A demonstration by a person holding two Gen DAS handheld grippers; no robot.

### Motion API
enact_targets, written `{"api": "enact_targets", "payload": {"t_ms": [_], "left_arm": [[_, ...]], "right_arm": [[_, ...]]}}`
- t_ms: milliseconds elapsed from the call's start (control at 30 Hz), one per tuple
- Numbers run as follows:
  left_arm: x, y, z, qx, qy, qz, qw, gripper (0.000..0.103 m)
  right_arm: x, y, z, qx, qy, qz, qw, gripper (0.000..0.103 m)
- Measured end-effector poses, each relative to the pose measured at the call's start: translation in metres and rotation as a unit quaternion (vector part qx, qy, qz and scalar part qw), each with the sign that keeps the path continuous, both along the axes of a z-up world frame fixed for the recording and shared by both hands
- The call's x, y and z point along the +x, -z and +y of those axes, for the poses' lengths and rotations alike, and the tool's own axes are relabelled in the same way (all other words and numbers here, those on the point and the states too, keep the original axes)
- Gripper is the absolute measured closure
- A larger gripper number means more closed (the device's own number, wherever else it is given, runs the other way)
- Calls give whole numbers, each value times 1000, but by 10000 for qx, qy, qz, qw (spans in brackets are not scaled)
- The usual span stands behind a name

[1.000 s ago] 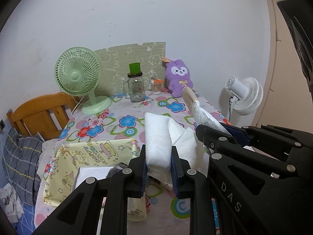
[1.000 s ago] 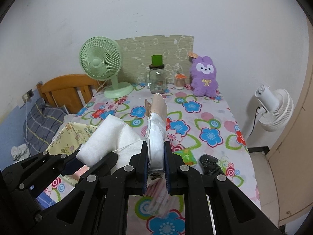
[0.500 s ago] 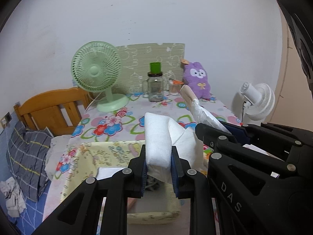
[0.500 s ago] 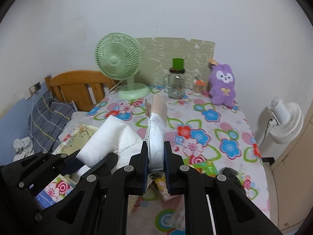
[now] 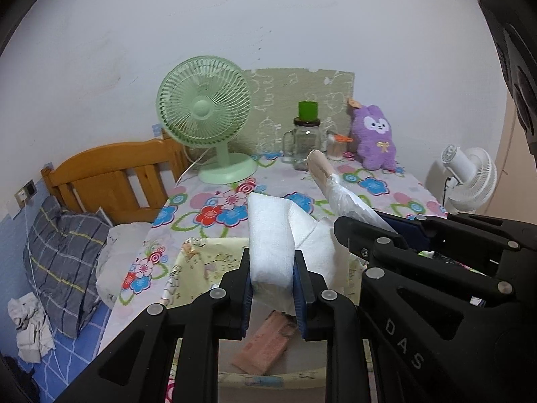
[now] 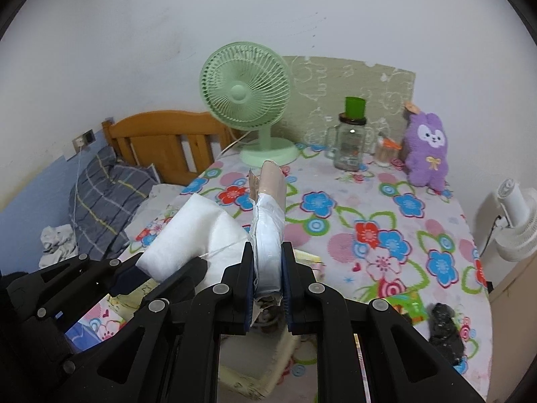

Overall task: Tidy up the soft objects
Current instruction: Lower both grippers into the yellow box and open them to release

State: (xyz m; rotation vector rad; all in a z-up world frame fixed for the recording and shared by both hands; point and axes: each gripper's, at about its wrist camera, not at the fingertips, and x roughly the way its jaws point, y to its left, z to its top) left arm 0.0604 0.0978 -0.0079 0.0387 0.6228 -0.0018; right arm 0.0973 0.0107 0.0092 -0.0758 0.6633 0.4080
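My left gripper (image 5: 272,268) is shut on a folded white towel (image 5: 268,228), which stands up between its blue pads. My right gripper (image 6: 266,268) is shut on a long beige item wrapped in clear plastic (image 6: 268,231); its bare beige end points away from me. The two grippers are side by side, the right gripper (image 5: 369,231) just right of the towel. Both hang over a pale yellow fabric box (image 5: 201,255) on the flowered table (image 6: 386,221). A pinkish packet (image 5: 265,346) lies inside the box under the left gripper.
At the back of the table stand a green desk fan (image 5: 204,114), a glass jar with a green cap (image 5: 305,137) and a purple plush rabbit (image 5: 374,141). A white fan (image 5: 470,174) is off the right edge. A bed with a plaid pillow (image 5: 63,255) lies to the left. A black object (image 6: 446,329) lies at the table's near right.
Both grippers have carried their loads leftward together; the yellow box, earlier off to the left, now lies right beneath them. Neither grip has changed.
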Motion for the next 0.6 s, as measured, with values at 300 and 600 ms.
{"api": "enact_targets", "payload": {"t_ms": [300,600], "left_arm": [[15,21,26,46,-255,244,9994,83],[27,42,42,102,-452,482,9978,80]], "right_arm": [[10,17,27,-101,-274,205,9994,86],[20,36,46,-226,-493,399,9977,86]]}}
